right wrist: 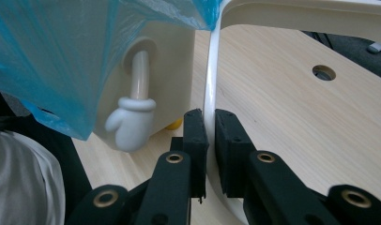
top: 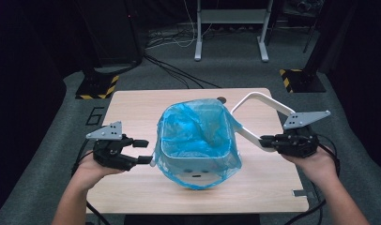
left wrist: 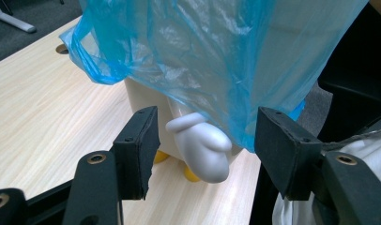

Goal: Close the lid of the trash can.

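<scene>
Right gripper (right wrist: 206, 123) clamps the bin's white frame (right wrist: 212, 70), clear in its own view; left gripper (left wrist: 205, 140) stands half-open around the mitten-shaped arm (left wrist: 202, 147), untouched.

A lined bin on a table, a gripper at each side

A white bin (top: 198, 161) lined with a blue plastic bag (top: 195, 129) stands in the middle of the wooden table (top: 132, 105). The right gripper (top: 266, 139) pinches a white frame (top: 259, 101) that juts up and back from the bin's right side. The left gripper (top: 144, 151) sits just beside the bin's left side, its jaws apart.
</scene>
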{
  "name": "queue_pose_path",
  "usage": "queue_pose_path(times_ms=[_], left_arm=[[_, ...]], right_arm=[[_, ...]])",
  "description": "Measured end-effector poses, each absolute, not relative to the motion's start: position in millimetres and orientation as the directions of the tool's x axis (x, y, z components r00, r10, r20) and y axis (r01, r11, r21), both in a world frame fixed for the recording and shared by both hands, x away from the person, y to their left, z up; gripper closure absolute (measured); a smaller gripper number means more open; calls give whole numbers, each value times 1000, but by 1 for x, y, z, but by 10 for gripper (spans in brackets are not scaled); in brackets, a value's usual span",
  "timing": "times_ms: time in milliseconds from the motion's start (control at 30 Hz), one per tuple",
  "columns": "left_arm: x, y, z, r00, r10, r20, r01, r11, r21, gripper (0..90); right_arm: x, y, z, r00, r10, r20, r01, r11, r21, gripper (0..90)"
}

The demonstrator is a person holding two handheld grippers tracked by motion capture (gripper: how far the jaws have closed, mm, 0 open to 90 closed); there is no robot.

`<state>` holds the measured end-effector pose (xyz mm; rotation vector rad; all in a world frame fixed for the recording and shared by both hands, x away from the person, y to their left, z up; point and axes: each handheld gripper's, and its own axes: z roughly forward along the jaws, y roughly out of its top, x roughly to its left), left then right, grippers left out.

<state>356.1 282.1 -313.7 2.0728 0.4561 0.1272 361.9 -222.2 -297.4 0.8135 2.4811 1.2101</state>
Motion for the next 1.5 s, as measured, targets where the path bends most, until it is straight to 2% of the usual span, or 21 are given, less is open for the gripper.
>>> queue_pose_path(times_ms=[500, 1267, 1467, 1500], left_arm=[[355, 282, -306, 928, 364, -80, 253, -455, 854, 398], [354, 274, -277, 944, 327, -45, 207, -480, 852, 398], [354, 273, -268, 948, 317, -40, 193, -471, 861, 398], [355, 273, -267, 947, 318, -39, 194, -473, 860, 397]], right_arm=[[361, -244, -291, -776, 631, 3, 397, 485, 779, 831], [348, -217, -224, -832, 549, -80, 256, 507, 823, 832], [343, -198, -210, -874, 478, -86, 204, 522, 828, 832], [342, -188, -207, -893, 441, -89, 180, 530, 829, 832]])
